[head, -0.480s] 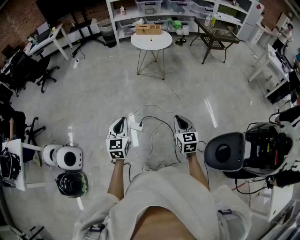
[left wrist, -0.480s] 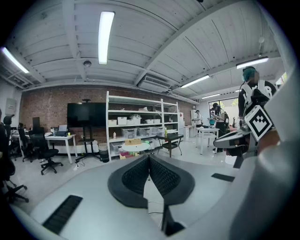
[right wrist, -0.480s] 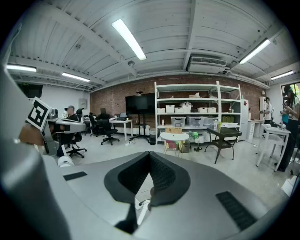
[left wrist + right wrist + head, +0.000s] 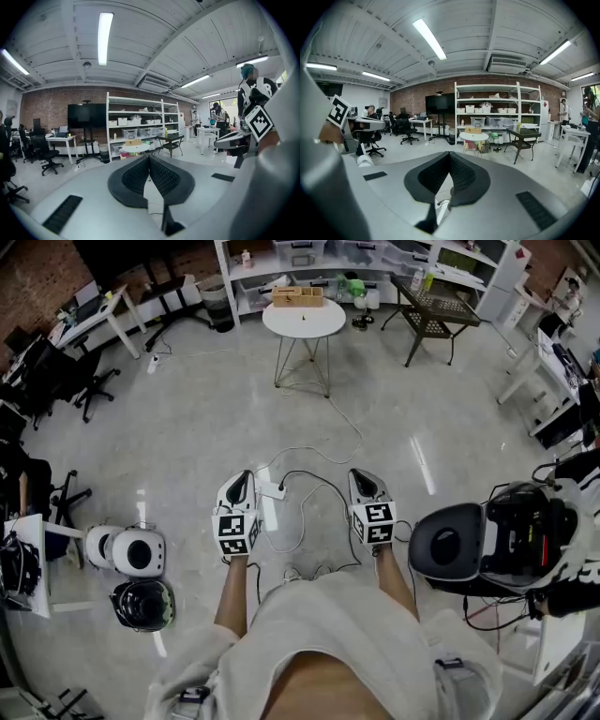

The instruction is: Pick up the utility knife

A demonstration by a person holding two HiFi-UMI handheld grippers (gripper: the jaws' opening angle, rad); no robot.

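I cannot make out a utility knife in any view. A round white table (image 4: 281,326) stands far ahead of me, with a wooden box (image 4: 296,297) and a small dark item (image 4: 303,319) that is too small to identify. The same table shows in the left gripper view (image 4: 135,147) and in the right gripper view (image 4: 473,136). My left gripper (image 4: 240,476) and right gripper (image 4: 362,474) hover side by side above the floor, pointing toward that table. Both sets of jaws are shut with nothing between them (image 4: 149,157) (image 4: 449,154).
A white power strip (image 4: 272,491) and loose cables lie on the floor just under the grippers. White and black helmet-like shells (image 4: 131,554) sit to my left, and a large black and white machine (image 4: 487,545) to my right. A black mesh table (image 4: 433,307) and white shelving (image 4: 309,261) stand at the back.
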